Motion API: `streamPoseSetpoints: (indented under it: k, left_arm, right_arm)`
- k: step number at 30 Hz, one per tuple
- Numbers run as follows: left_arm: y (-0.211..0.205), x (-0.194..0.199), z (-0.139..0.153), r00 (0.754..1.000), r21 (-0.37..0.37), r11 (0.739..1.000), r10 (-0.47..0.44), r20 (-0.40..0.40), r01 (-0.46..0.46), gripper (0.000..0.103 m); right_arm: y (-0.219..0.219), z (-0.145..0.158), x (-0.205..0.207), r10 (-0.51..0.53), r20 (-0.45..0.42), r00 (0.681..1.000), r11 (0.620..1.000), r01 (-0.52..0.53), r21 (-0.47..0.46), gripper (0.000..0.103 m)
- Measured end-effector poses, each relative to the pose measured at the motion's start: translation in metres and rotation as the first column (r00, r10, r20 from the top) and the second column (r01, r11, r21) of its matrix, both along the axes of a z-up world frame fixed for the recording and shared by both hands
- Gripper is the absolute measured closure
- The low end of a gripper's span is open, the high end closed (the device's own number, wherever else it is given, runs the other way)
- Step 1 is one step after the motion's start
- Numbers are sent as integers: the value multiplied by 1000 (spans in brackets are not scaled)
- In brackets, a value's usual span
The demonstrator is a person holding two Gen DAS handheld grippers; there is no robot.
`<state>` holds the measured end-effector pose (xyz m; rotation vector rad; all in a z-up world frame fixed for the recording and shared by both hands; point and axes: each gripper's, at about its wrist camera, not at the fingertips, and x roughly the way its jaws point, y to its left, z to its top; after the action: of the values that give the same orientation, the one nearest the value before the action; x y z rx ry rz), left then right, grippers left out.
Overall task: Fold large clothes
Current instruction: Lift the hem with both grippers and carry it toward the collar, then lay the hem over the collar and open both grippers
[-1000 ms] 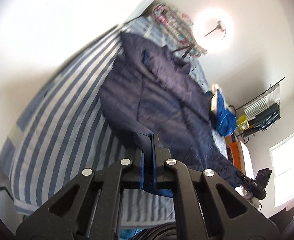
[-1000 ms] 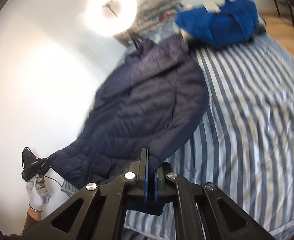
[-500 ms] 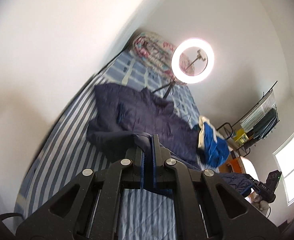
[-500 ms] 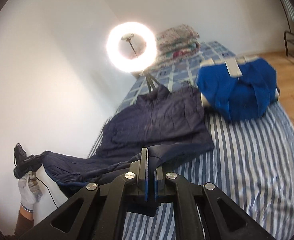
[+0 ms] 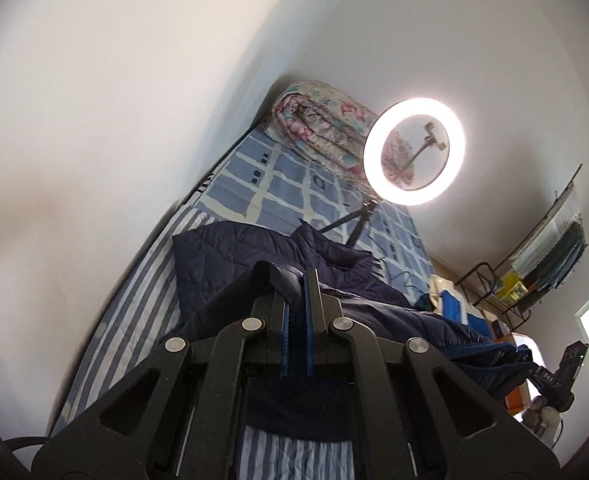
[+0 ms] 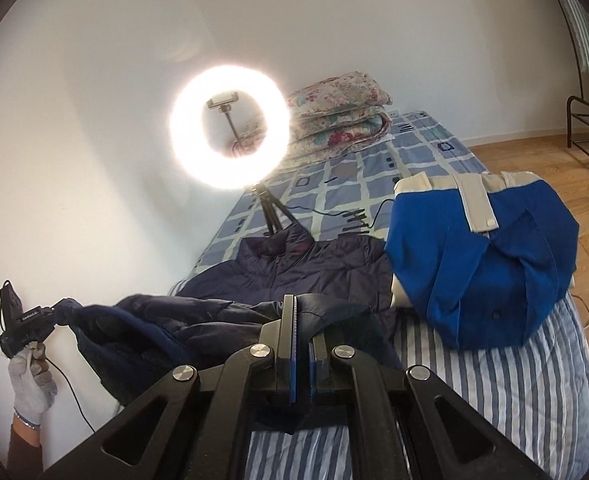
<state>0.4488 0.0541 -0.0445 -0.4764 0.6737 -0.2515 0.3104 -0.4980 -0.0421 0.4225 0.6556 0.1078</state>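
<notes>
Both hand-held grippers are clamped on the hem of the navy quilted jacket [image 6: 310, 268]: the left hand-held gripper [image 5: 297, 280] and the right hand-held gripper [image 6: 301, 312] each pinch a fold of its fabric, jaws nearly together. The hem hangs raised between them; the jacket's collar end lies ahead on the striped bed [image 6: 514, 392], long axis running away from both, toward the ring light [image 6: 228, 126]. Neither hand is clearly nearer. The fabric looks puffy and slack (likely to slide). A blue garment [image 6: 482, 256] sits just beside it.
</notes>
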Motion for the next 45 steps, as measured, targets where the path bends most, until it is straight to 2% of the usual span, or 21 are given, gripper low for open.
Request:
streamPoseSetpoints:
  k: [6,13,19,23,29,30,32,33,35,37,39,41,43,45]
  left_arm:
    - [-18,68,-46,997,77,996,40,-71,-34,100]
    - [-37,126,-107,984,164,986,66,-163,-39,100]
    - [-67,155,-159,976,282,959,63,-209,-2,100]
    - [-74,165,-180,972,302,953,67,-225,4,100]
    - [-80,172,-192,969,296,955,42,-243,32,100]
    - [-80,172,-192,968,295,955,42,-246,33,97]
    - [-79,172,-188,967,276,960,30,-251,42,78]
    - [-78,170,-185,969,267,963,24,-247,45,61]
    - [-76,166,-174,975,255,966,12,-224,46,46]
    - [-73,161,-161,980,251,966,-14,-201,65,42]
    - [-66,153,-143,986,266,962,-26,-163,70,42]
    - [-54,144,-130,992,275,960,-21,-127,56,41]
    - [-41,138,-126,992,281,958,-27,-121,61,38]
    - [-30,134,-132,989,304,950,-33,-146,77,38]
  right_arm:
    - [9,-30,60,-33,-59,998,995,27,-97,102]
    - [13,-89,126,-79,-158,984,981,48,-188,102]
    - [23,-141,157,-96,-231,968,955,24,-296,102]
    - [21,-165,167,-100,-251,963,952,20,-305,102]
    - [22,-174,174,-84,-262,961,952,-1,-307,102]
    - [24,-173,174,-80,-260,962,952,-4,-306,100]
    - [24,-169,173,-65,-255,965,956,-12,-292,94]
    - [23,-168,173,-62,-255,965,959,-14,-284,86]
    - [17,-159,166,-44,-232,972,971,-12,-237,76]
    - [12,-148,155,-14,-197,980,983,-22,-181,66]
    - [7,-136,142,3,-156,988,985,-30,-169,47]
    - [-1,-125,124,1,-108,994,982,-22,-189,40]
    - [-8,-125,112,-13,-116,993,977,-12,-212,39]
    - [-14,-130,104,-19,-138,990,974,-13,-227,39]
